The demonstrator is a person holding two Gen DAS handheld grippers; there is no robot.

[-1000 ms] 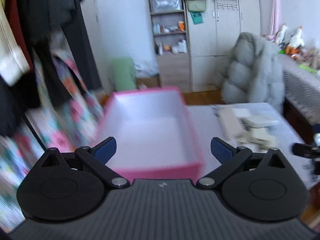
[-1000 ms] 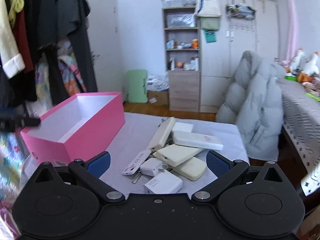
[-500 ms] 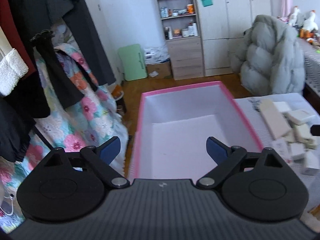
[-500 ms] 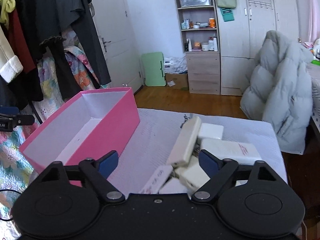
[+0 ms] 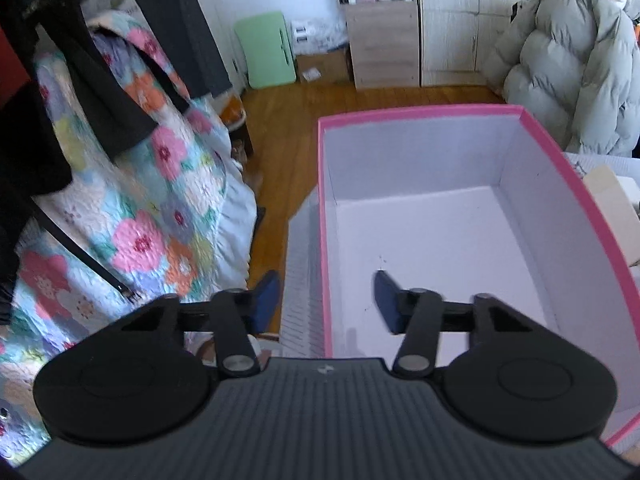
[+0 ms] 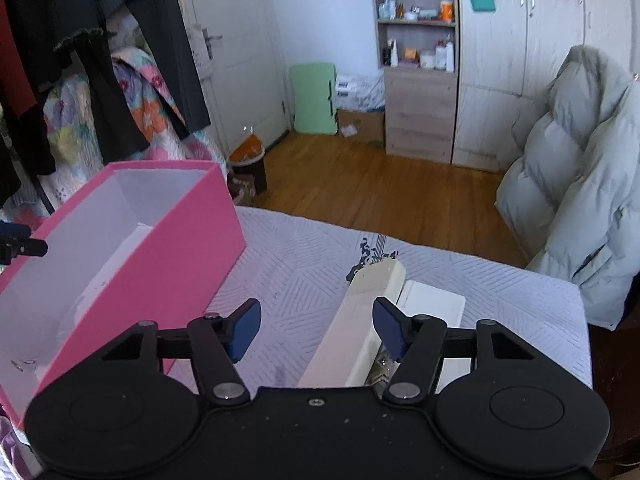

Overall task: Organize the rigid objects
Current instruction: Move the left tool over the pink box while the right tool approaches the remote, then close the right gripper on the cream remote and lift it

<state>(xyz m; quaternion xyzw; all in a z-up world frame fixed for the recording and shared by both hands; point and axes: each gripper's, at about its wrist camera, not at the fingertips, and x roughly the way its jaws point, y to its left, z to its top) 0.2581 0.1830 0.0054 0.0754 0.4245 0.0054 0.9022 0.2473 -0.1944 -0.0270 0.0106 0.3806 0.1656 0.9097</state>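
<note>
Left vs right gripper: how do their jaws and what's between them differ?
The left gripper straddles the pink box's side wall, one jaw outside, one inside; the right gripper frames a long cream device lying on the quilted cloth. The left's gap is narrower than the right's. Both are closing, neither yet gripping.

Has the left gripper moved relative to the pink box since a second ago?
Yes. The left gripper has shifted toward the pink box's left wall, now straddling it, jaws closing.
</note>
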